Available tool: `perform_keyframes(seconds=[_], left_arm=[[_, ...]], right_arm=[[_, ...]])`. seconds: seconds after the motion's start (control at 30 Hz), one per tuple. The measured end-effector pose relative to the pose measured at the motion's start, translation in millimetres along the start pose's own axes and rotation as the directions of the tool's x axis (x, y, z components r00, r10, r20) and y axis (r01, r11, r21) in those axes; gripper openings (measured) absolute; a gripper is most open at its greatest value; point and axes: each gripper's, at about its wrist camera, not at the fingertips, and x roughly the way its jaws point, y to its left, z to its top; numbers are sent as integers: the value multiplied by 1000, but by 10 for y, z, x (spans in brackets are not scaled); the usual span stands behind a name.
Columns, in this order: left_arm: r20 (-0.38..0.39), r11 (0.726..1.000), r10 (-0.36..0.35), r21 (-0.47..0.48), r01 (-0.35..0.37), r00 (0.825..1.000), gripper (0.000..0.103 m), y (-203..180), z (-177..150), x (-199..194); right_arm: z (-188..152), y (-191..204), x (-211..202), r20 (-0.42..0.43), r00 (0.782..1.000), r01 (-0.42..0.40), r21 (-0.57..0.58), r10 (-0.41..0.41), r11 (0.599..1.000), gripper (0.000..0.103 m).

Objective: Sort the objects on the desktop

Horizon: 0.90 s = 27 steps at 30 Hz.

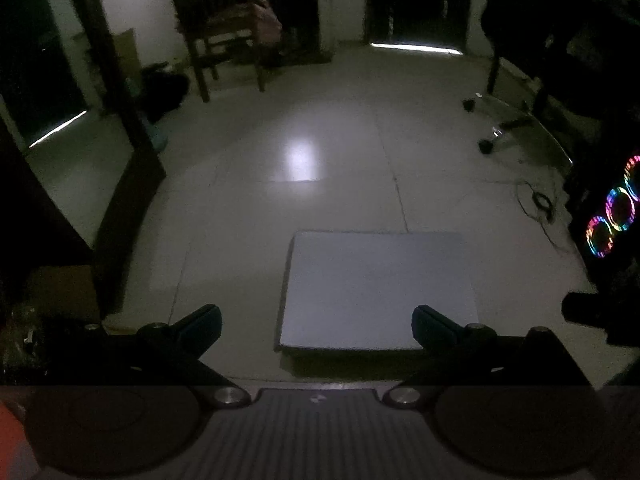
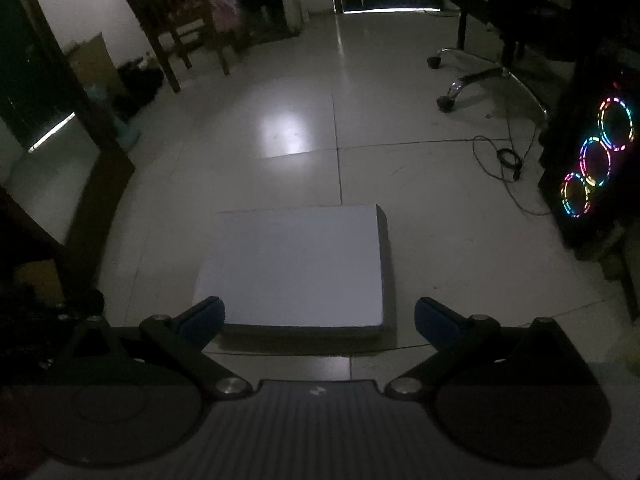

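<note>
Both grippers' fingers (image 1: 208, 320) (image 2: 206, 314) spread empty above white box (image 2: 296, 268) on floor (image 2: 440, 240).

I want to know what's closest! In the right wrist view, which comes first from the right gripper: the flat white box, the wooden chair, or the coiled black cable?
From the right gripper:
1. Flat white box, on the floor just ahead of the fingers.
2. Coiled black cable, on the floor, right of centre.
3. Wooden chair, far back on the left.

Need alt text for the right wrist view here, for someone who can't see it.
An open, empty right gripper hangs over a flat white box lying on a dim tiled floor. Behind stand a wooden chair, an office chair base and a computer case with rainbow-lit fans.
</note>
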Motion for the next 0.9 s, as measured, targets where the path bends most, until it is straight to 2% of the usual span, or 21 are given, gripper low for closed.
perform_keyframes(seconds=[0.13, 0.3, 0.47, 0.67, 0.9], left_arm=[[-64, 1000, 20, 14, -19, 998, 103, -61, -33, 128], [-57, 1000, 2, -20, -3, 998, 103, -12, -33, 105], [-55, 1000, 1, 15, 0, 998, 103, -77, -53, 95], [-65, 1000, -18, -21, 17, 998, 103, -33, -61, 97], [-68, 1000, -11, -10, 10, 998, 103, -91, -86, 100]], right_arm=[[10, 48, 105, -18, 1000, 17, -35, -17, 999, 103], [-12, 84, 191, -34, 999, 28, -76, -31, 997, 103], [-31, 85, 210, -44, 998, 31, -77, -34, 997, 103], [-23, 112, 223, -47, 998, 33, -83, -37, 996, 103], [-12, 96, 238, -52, 998, 31, -88, -36, 996, 103]])
